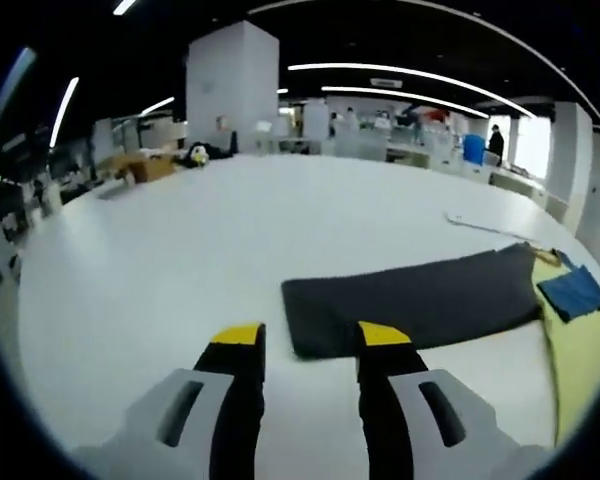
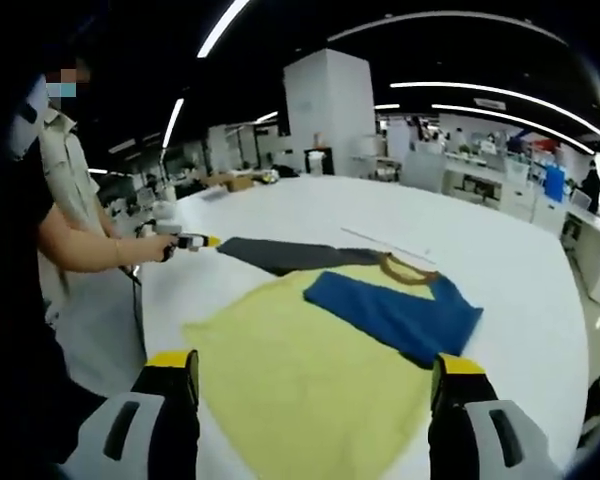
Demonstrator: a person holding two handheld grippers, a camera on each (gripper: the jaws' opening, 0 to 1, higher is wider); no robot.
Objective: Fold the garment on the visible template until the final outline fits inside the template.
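this is looking like a large open-plan office or lab hall: long ceiling light strips [image 1: 400, 95] are glowing overhead, a wide white table [image 1: 180, 260] is spreading out below, a square white pillar [image 2: 330, 110] is standing at 12 o'clock, and desks with equipment [image 2: 480, 175] are lining the 2 o'clock side.

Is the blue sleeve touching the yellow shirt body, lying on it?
Touching. In the right gripper view the blue sleeve lies folded flat across the yellow garment, its edges resting on the yellow cloth with no gap.
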